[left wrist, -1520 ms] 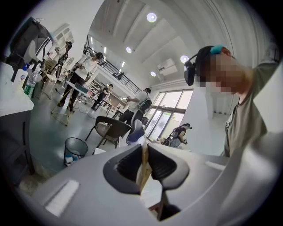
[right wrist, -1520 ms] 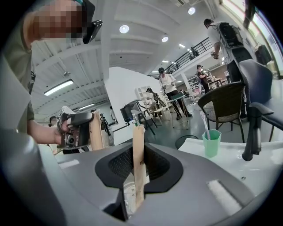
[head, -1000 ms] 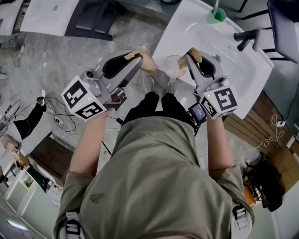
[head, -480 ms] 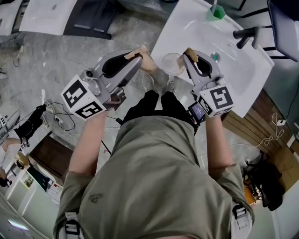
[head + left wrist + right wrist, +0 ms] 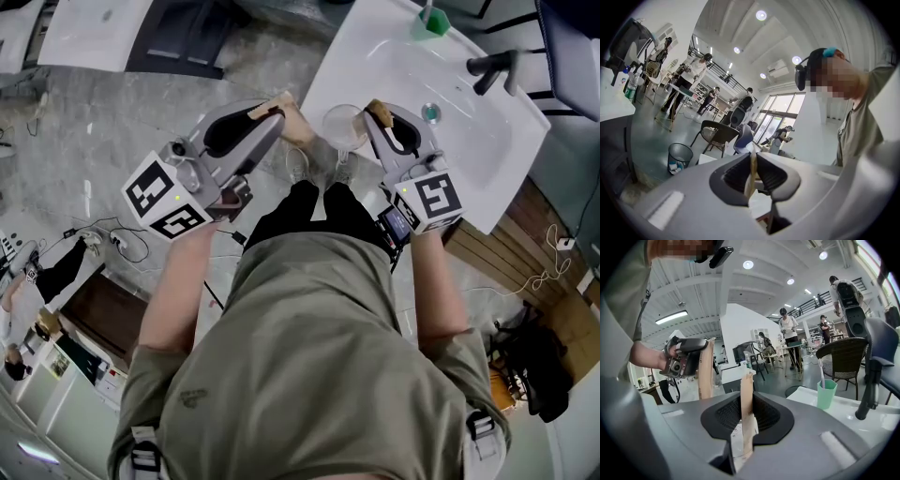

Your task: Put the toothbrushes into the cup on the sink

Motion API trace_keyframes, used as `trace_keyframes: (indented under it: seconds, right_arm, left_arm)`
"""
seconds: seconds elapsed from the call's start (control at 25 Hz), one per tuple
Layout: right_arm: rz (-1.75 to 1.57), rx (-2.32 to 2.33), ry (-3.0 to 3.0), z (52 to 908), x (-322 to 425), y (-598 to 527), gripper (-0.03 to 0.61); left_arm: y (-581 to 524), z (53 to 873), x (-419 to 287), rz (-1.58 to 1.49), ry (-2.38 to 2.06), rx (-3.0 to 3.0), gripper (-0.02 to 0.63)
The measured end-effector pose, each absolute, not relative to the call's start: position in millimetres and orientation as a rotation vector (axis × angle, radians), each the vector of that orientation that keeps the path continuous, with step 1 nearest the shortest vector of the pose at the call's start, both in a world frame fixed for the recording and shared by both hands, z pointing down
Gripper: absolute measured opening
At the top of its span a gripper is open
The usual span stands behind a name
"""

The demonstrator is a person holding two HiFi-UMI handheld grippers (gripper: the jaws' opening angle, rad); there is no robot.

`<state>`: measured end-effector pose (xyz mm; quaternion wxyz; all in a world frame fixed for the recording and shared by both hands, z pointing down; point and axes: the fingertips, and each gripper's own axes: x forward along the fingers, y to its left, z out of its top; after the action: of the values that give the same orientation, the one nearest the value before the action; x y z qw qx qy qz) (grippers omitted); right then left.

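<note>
Presently, both grippers are held over the near edge of the sink (image 5: 398, 61), at 12 o'clock in the head view. The tongs of the left gripper (image 5: 274, 107) are pressed together, and nothing is seen between them in the left gripper view. The tongs of the right gripper (image 5: 377, 111) are closed on the wall of a clear cup (image 5: 339, 127), which hangs at the sink's edge between the two grippers. A green cup (image 5: 431, 26) is noted at the far end of the sink, at 1 o'clock, with one toothbrush (image 5: 428, 9) standing in it. The tap (image 5: 492, 67) is recorded at 2 o'clock, well apart from both grippers. No other toothbrush can be made out.
</note>
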<state>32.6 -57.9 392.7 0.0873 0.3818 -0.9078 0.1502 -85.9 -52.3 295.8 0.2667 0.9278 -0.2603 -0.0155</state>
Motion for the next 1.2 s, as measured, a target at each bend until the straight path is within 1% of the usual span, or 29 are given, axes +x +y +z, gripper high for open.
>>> trace_keyframes:
  seconds: [1.2]
  right_arm:
    - [0.455, 1.124, -2.68, 395.4, 34.0, -55.8, 0.067]
  left_arm:
    - [-51.1, 287.1, -83.0, -0.068, -0.719, 2.518, 0.048]
